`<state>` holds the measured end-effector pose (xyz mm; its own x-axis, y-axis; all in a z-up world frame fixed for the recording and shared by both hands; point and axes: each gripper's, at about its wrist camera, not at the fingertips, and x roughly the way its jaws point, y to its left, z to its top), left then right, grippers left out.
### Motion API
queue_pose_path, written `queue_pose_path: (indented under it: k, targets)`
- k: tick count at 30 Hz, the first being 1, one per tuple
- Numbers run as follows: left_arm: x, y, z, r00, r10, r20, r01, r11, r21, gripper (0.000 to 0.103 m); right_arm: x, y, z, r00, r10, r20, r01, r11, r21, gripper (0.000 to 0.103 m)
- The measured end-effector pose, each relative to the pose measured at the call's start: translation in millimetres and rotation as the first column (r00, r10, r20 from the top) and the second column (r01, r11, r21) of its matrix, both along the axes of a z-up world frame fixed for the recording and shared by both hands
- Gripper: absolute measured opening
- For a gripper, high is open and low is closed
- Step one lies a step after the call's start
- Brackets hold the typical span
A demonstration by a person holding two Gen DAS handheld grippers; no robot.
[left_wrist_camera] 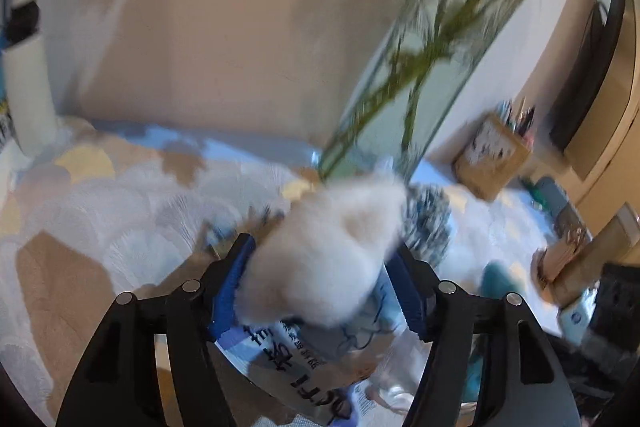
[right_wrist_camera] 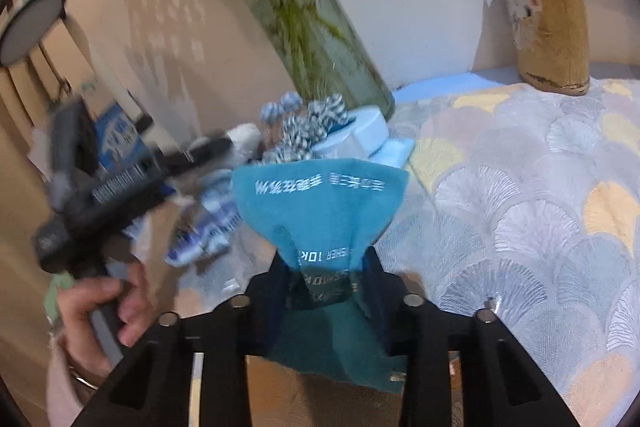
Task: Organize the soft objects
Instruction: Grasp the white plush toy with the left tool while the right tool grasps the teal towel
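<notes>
right gripper point(right_wrist_camera: 329, 281) pinches teal cloth point(right_wrist_camera: 320, 203) bunched, fanning forward; left gripper point(left_wrist_camera: 316, 283) clamps white fluffy toy point(left_wrist_camera: 324, 259), long axis ahead, left of cloth.

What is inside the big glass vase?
The glass vase holds green stems with leaves, seen right through the clear wall. Both views are blurry, so whether there is water cannot be told, and the striped pom-poms in front hide its base.

A fan-patterned tablecloth point(right_wrist_camera: 520, 195) carries a glass vase point(right_wrist_camera: 340, 67) and pen holder point(right_wrist_camera: 548, 39).
</notes>
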<state>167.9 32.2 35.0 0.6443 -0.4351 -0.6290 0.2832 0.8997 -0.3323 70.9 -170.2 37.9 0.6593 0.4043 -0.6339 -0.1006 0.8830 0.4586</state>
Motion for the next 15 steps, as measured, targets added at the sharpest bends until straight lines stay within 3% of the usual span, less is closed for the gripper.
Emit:
queue_pose_path:
  k: [1,2,6,9,11,13,15]
  targets:
    - [-0.8,-0.5,-1.1,1.0,0.003,0.005,-0.003,1.0,0.001,0.043,-2.4,-3.6,1.3,1.0,-0.008,0.013,0.008,1.0,0.018,0.034]
    - [-0.5,-1.1,-0.6,1.0,-0.006,0.002,0.006,1.0,-0.006,0.038,-4.2,-6.7,2.4,1.0,-0.015,0.022,0.014,0.999,0.036,0.033]
    - [-4.1,1.7,3.8,1.0,-0.005,0.026,0.006,1.0,-0.017,0.039,-9.7,-15.7,5.7,0.998,-0.04,0.054,0.035,0.995,0.089,0.033]
    - [-1.3,2.9,0.9,1.0,-0.01,-0.001,0.01,1.0,-0.026,0.052,-10.8,-23.2,5.4,0.998,-0.037,0.058,0.028,0.989,0.147,0.033]
    - [0.6,3.8,-0.4,1.0,-0.026,-0.017,0.025,0.998,-0.061,0.066,-12.1,-27.5,3.0,0.998,-0.054,0.038,0.047,0.985,0.165,0.033]
    - [-0.8,4.4,2.1,1.0,-0.027,0.0,0.027,0.996,-0.083,0.081,-12.6,-33.4,2.1,0.997,-0.067,0.03,0.06,0.981,0.184,0.033]
    - [-0.7,5.0,9.1,0.999,-0.013,0.041,0.017,0.995,-0.098,0.086,-12.8,-37.9,1.2,0.997,-0.078,0.022,0.072,0.978,0.197,0.034]
